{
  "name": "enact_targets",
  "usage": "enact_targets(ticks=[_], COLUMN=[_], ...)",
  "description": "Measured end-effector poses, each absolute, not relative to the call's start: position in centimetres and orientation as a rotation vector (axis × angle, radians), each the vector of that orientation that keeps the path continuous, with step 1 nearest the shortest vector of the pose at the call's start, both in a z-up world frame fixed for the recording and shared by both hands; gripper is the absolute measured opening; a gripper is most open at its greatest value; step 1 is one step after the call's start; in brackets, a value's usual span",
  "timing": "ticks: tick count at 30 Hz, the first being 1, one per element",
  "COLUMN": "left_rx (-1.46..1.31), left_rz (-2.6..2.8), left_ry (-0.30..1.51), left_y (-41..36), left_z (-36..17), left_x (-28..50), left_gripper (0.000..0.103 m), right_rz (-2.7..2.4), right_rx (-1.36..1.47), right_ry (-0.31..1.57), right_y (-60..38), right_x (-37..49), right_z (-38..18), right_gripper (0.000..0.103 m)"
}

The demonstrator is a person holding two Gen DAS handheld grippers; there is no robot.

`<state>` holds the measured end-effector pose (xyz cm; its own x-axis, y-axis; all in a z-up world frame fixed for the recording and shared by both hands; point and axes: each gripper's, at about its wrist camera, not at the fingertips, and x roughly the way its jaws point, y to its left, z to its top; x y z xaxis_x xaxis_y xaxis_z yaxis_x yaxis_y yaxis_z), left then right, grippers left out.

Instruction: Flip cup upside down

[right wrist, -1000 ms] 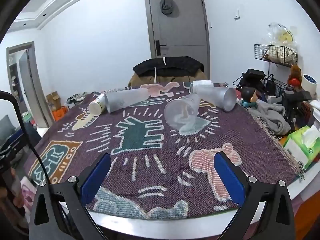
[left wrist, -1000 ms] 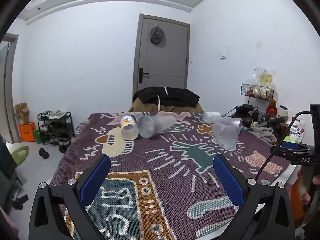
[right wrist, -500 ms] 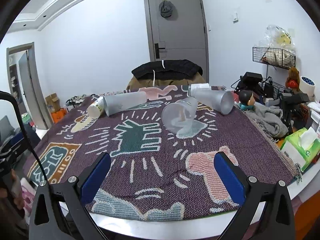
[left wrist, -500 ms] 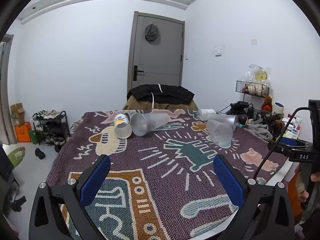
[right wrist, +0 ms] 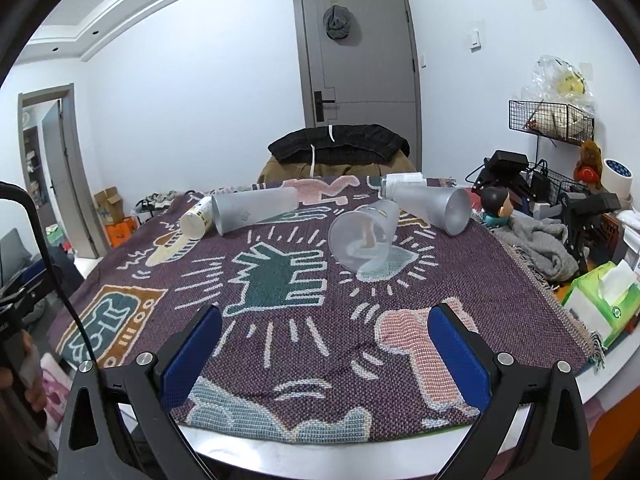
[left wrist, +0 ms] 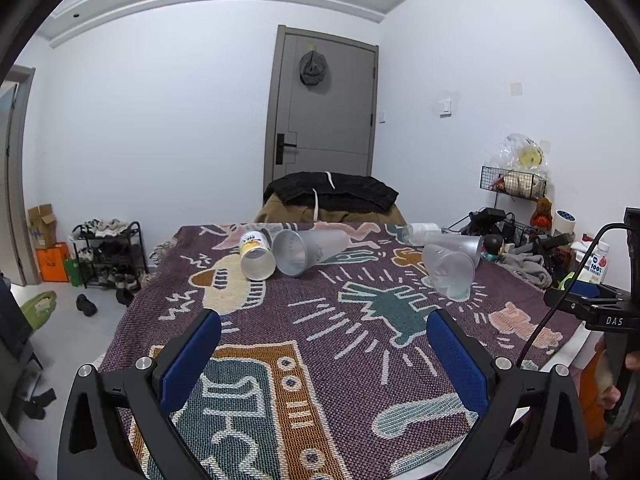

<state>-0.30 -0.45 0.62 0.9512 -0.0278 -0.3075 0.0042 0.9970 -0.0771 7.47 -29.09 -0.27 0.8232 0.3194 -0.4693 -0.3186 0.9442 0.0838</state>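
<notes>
Currently four cups lie tipped on the rug (right wrist: 280, 312): paper cup (right wrist: 196, 220) far left, touching frosted cup (right wrist: 252, 210); clear cup (right wrist: 362, 240) centre-right, mouth toward camera; grey cup (right wrist: 434, 208) just behind it. Left gripper (left wrist: 322, 344) and right gripper (right wrist: 324, 340) hover near the table edge, both spread wide, holding nothing.

Purple figure-patterned cloth (right wrist: 304, 320), frosted cups (right wrist: 366, 240), seemingly yellow-labelled white cup (left wrist: 257, 254).
</notes>
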Motion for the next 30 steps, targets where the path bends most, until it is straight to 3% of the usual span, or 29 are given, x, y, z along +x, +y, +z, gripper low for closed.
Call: enact_targets(ticks=[30], left_rx=[-0.079], left_rz=[-0.029], left_ry=[0.337], left_y=[-0.23], left_z=[0.45], left_x=[-0.02], left_gripper=[0.103], right_rz=[0.348], right_rx=[-0.018], right_ry=[0.480], right_y=[-28.61], right_x=[7.18], right_z=[0.18], right_gripper=[0.103])
